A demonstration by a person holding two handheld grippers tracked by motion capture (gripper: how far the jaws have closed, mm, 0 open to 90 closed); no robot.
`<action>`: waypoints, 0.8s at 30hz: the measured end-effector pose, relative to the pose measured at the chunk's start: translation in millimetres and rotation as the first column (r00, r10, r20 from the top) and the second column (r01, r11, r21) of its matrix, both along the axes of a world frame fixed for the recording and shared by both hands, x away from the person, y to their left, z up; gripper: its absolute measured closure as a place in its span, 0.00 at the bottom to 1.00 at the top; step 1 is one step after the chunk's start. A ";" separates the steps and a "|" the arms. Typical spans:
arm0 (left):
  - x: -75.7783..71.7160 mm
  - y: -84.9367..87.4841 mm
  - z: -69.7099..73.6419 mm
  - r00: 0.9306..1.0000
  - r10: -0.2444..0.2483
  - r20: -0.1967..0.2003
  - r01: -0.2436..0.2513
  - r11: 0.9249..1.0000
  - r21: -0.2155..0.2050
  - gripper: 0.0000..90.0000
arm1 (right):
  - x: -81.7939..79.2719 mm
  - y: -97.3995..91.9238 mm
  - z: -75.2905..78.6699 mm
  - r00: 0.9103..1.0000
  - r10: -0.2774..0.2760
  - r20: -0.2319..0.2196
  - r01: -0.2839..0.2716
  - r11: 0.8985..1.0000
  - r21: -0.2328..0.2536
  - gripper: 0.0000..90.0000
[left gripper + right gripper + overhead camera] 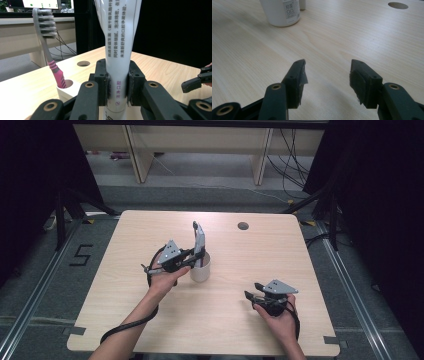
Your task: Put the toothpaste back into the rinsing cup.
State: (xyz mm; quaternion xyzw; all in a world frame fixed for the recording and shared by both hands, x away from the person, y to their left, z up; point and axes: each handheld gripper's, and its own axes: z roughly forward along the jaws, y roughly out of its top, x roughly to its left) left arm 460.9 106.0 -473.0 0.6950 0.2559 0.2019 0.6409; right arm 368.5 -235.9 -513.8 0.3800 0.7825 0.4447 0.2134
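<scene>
left tongs [117, 86]: clamped on the white toothpaste tube [120, 37], pads squeezing it low down, tube standing pretty much upright with its bottom end already down in the white cup [200, 268]

right tongs [328, 81]: jaws apart, nothing between them, just parked low over the bare counter [150, 320] on the near right, well apart from the cup

where the tube is: in the cup near the middle of the counter, top sticking way up above the rim

other stuff: a grey and pink toothbrush [47, 42] standing in a holder slot [65, 85] just beside the tube, looks like part of the same cup set but can't tell for sure

step in hand: looks to me like dropping the tube into the cup, basically at the end of that, it's in but not let go

next move: I'd guess open the left tongs gently and back straight off without nudging the tube, since it's tall and floppy and 1 bump could tip the cup or knock the brush
</scene>
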 end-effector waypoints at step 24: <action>-0.7 0.5 -4.0 1.000 -0.009 -0.012 0.010 0.999 0.041 0.82 | -0.9 2.2 -0.4 1.000 -0.007 -0.027 0.008 1.000 0.013 0.52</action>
